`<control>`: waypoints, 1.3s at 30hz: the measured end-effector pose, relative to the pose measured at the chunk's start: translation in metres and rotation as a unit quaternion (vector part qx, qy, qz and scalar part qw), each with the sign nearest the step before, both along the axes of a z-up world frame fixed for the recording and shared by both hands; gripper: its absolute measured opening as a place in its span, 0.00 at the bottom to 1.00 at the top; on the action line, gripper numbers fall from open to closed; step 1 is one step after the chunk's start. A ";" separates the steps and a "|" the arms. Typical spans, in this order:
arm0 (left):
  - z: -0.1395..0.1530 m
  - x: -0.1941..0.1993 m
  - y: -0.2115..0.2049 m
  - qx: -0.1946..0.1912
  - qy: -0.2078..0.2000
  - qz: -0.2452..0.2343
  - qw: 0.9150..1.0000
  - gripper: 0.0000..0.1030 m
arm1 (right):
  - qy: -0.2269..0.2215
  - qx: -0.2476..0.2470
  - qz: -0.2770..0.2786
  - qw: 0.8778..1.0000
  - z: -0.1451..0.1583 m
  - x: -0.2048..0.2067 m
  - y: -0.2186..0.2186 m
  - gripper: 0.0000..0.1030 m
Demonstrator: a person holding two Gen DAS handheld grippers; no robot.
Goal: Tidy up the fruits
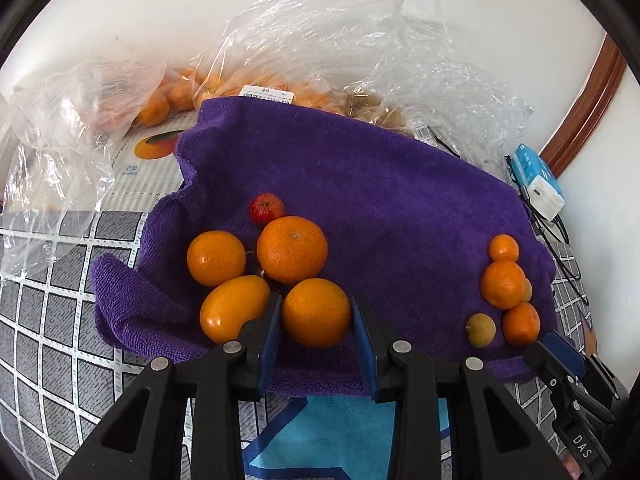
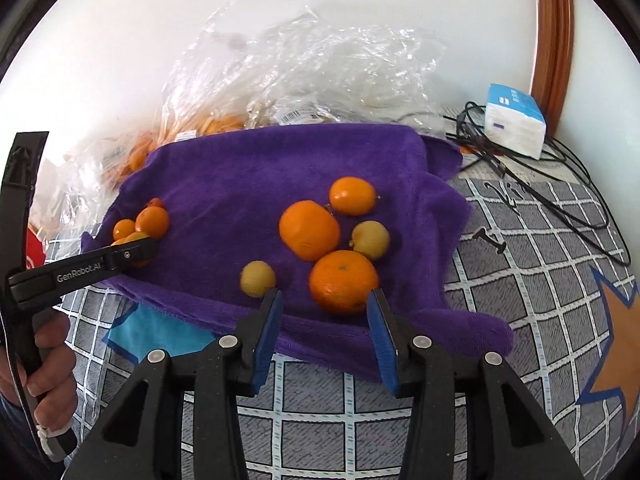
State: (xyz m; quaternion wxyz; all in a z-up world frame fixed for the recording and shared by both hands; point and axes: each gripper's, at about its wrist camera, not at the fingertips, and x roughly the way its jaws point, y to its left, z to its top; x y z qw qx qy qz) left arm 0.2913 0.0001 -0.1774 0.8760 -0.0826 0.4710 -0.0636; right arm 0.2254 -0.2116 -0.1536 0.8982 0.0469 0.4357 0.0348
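The sorting looks about half done: on the purple terry towel (image 1: 360,184) one orange cluster (image 1: 260,268) sits lower left where the left gripper (image 1: 316,312) clenches a round orange (image 1: 316,312), while the right gripper (image 2: 325,304), its jaws released, hovers at a mixed pile (image 2: 332,240) at centre frame.

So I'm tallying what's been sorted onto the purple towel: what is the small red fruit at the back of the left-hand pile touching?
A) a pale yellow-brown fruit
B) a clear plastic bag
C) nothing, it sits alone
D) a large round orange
D: in the left wrist view the small red fruit rests on the purple towel right against the back of the large round orange, far from the bags and the pale fruits.
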 end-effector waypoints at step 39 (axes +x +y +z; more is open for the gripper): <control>0.132 -0.260 0.020 0.039 -0.162 0.021 0.986 0.91 | -0.114 -0.055 -0.049 0.991 0.116 -0.197 -0.024 0.98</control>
